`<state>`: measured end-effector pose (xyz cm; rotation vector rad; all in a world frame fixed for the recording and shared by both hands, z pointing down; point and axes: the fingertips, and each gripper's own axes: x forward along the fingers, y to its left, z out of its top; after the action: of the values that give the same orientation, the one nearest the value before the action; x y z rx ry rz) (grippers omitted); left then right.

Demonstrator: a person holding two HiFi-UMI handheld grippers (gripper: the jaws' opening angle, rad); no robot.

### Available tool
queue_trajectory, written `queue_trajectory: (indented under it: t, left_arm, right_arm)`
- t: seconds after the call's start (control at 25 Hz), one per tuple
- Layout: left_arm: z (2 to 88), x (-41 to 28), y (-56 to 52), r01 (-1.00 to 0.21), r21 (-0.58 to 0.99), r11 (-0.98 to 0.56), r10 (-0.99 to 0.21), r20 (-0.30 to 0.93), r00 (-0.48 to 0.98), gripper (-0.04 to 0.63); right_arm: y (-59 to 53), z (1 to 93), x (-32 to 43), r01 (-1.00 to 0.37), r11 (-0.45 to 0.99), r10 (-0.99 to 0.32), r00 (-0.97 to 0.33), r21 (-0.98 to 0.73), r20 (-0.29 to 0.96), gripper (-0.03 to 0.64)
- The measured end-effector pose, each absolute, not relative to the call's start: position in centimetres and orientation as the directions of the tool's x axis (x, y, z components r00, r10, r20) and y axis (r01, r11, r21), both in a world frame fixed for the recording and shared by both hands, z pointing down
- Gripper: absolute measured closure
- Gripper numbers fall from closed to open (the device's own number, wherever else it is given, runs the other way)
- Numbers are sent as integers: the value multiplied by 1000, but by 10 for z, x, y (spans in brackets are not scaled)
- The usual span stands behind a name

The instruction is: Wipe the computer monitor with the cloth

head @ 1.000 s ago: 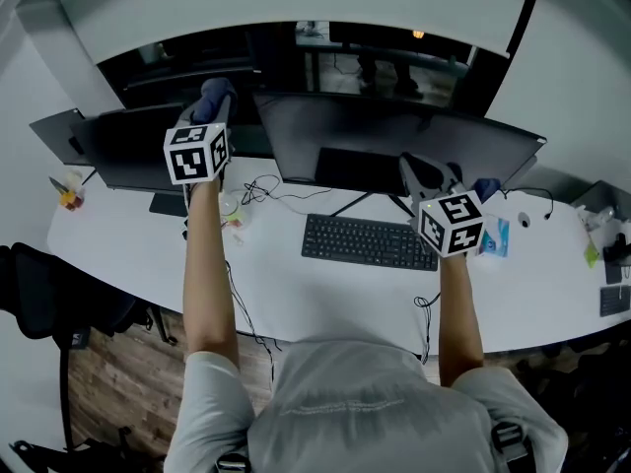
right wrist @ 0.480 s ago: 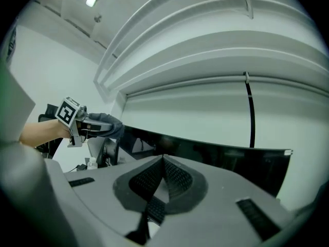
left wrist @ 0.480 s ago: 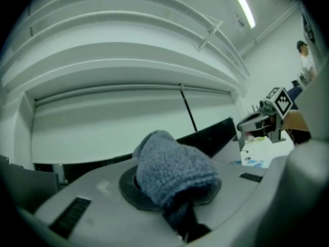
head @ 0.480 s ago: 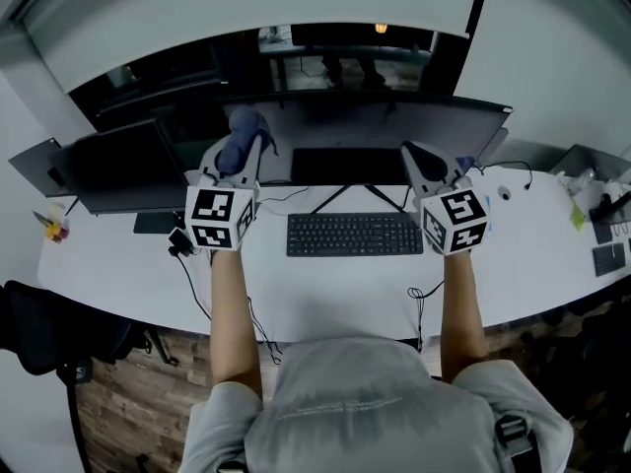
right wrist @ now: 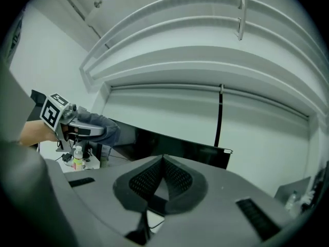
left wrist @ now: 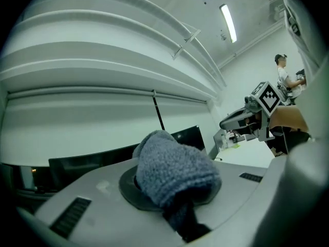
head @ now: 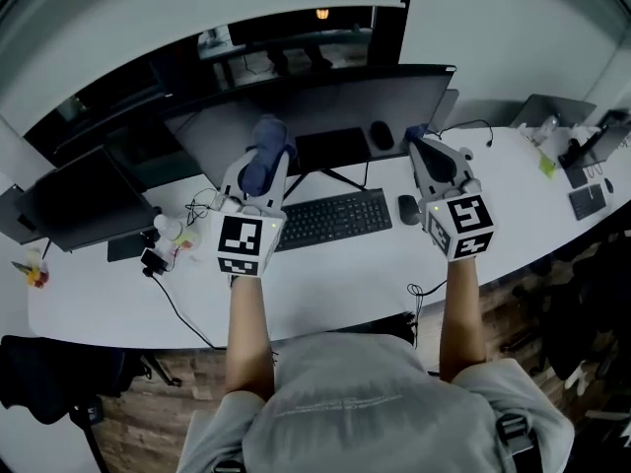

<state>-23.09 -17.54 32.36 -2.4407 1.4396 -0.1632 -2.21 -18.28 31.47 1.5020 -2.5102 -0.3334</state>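
Observation:
The wide dark computer monitor (head: 325,106) stands at the back of the white desk (head: 335,284). My left gripper (head: 266,144) is shut on a bunched blue-grey cloth (head: 258,170) and is held up before the monitor's left half, close to the screen. In the left gripper view the cloth (left wrist: 172,171) bulges out between the jaws. My right gripper (head: 419,144) is shut with nothing in it, near the monitor's right end. In the right gripper view its ribbed pads (right wrist: 177,178) meet in front of the monitor (right wrist: 175,145).
A black keyboard (head: 330,218) and a mouse (head: 408,208) lie under the grippers. A second monitor (head: 69,200) stands at the left, beside cables and a small bottle (right wrist: 78,158). At the far right are a laptop (head: 552,111) and small items. A person (left wrist: 285,76) stands in the distance.
My left gripper has carried the cloth from in front of the left-hand monitor rightward to the wide middle monitor. The right gripper stayed near the monitor's right end.

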Motion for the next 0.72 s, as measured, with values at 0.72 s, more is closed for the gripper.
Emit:
queue_trajectory:
  t: [0.72]
  left_arm:
    - [343, -161, -157, -768, -308, -562, -798, -43, 601, 543]
  right_arm:
    - [-148, 353, 21, -854, 414, -910, -399, 315, 114, 614]
